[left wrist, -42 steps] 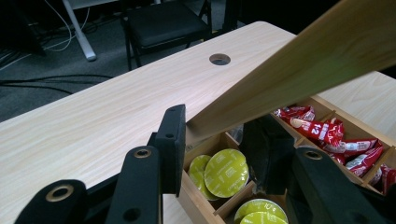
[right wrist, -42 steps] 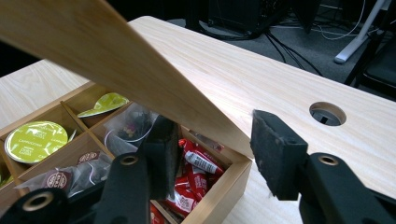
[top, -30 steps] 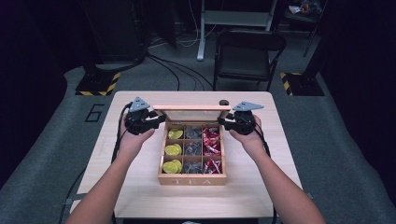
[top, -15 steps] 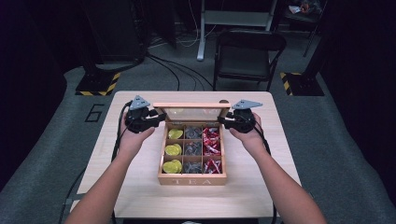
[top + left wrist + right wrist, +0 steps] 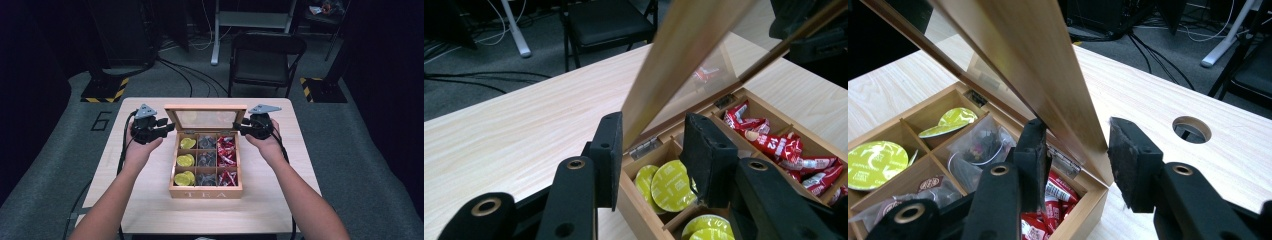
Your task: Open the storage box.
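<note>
A wooden tea box [image 5: 205, 192] stands in the middle of the table, its glass-paned lid [image 5: 206, 118] raised at the back. Its left column holds yellow-green capsules [image 5: 184, 161], the middle one grey sachets [image 5: 206, 160], the right one red packets [image 5: 227, 150]. My left gripper [image 5: 169, 127] sits at the lid's left edge. In the left gripper view that lid edge [image 5: 674, 65] runs between the jaws of the left gripper [image 5: 654, 150], with a gap to one pad. My right gripper [image 5: 240, 131] is at the lid's right edge, which also passes between the jaws of the right gripper [image 5: 1078, 150] with a gap.
A black folding chair [image 5: 265, 55] stands behind the table, with cables on the floor to its left. A round hole [image 5: 1191, 129] is cut in the tabletop to the right of the box. Bare tabletop [image 5: 280, 200] lies on both sides of the box and in front of it.
</note>
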Demonstrator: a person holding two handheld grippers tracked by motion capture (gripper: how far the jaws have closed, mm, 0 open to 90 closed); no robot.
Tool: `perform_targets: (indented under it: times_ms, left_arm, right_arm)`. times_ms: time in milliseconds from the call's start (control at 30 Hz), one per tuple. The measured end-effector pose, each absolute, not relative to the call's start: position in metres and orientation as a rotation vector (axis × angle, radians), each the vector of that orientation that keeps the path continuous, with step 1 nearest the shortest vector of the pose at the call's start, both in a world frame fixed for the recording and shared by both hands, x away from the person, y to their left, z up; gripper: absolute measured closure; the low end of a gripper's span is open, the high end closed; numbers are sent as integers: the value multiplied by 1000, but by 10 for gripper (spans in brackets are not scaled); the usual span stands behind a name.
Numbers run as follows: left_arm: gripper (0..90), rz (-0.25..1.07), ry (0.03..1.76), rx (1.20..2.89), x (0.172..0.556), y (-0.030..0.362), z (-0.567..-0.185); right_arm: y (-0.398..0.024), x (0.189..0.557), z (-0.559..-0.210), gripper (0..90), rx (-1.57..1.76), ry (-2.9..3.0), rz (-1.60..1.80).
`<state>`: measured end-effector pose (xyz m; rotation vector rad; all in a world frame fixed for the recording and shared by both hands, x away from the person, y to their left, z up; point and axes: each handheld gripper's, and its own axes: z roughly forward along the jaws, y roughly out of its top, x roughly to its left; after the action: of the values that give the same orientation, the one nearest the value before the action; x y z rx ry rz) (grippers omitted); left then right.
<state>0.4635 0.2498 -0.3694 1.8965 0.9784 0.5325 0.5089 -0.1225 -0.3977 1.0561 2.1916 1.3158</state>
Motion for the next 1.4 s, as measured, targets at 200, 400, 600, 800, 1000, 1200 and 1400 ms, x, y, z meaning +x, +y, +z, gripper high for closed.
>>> perform_targets:
  times_ms: [200,400,600,800,1000,1200,1400]
  left_arm:
    - [596,540,978,1902,458,254,-367]
    - [590,530,996,1877,449,259,-373]
    - [583,517,1011,1876,442,264,-379]
    - [582,509,1021,1863,435,266,-387]
    - [580,510,1013,1875,426,265,-396]
    - [577,506,1000,1901,417,266,-405]
    - [573,503,1018,1885,411,268,-414]
  right_arm:
    - [-122,513,-396,596,1070,2187,1317]
    - [-122,517,-394,602,1055,2197,1305]
    - [-122,520,-394,605,1081,2189,1315]
    - [-121,524,-392,612,1103,2188,1312]
    - [-120,528,-391,621,1092,2188,1292]
    - [-120,531,-390,627,1086,2194,1285]
    - [-117,535,-390,636,1085,2186,1280]
